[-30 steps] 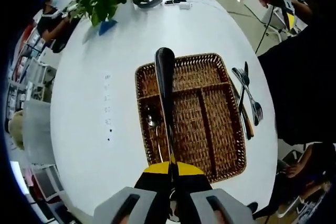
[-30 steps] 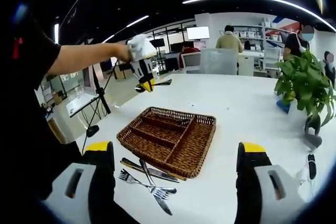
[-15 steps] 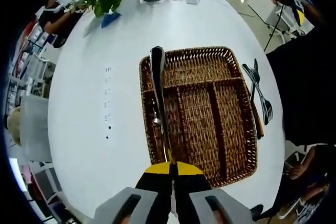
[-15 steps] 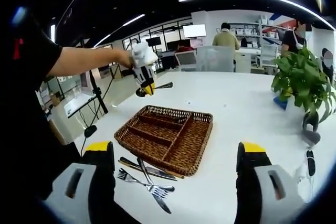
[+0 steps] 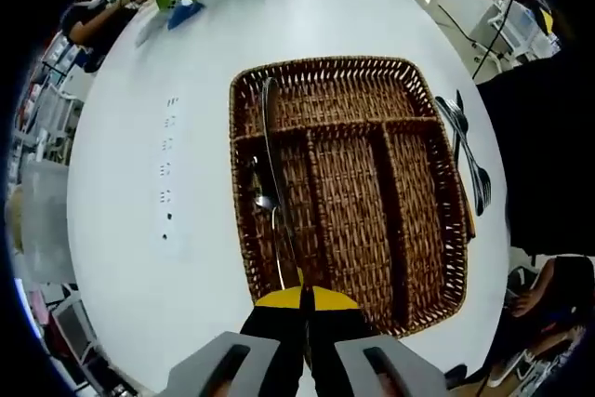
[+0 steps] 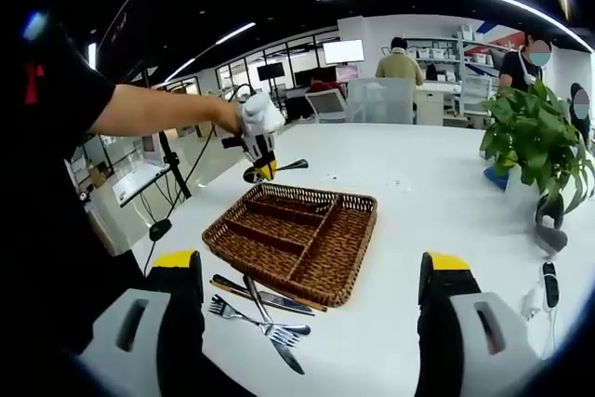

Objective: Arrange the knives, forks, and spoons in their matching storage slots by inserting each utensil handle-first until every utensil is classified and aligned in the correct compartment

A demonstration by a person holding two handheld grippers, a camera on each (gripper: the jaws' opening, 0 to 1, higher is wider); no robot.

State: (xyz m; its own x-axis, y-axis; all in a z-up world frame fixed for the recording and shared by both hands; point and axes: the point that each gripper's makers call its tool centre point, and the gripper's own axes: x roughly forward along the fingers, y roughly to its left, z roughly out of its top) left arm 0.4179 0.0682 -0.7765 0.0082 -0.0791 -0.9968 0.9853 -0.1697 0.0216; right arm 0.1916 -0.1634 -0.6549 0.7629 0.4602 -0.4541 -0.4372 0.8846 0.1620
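Lowered since a second ago, the spoon (image 5: 271,151) is being held by the closed left tongs (image 5: 304,323) over the basket (image 5: 409,183) at frame centre. Insertion is being approached. Right tongs (image 6: 311,309) are being kept wide open, empty.

Tray: the brown woven wicker tray (image 5: 409,230) looks rough and matt, its strands ribbed.
Held utensil: the long polished metal spoon (image 5: 270,151) gleams, smooth.
Loose cutlery: the shiny steel forks (image 6: 256,321) beside the tray; the knife's handle may be wood, too small to tell.
Table: the white oval tabletop (image 5: 177,53), smooth, faintly glossy.
Jaws: matt grey, probably plastic, with yellow tips.
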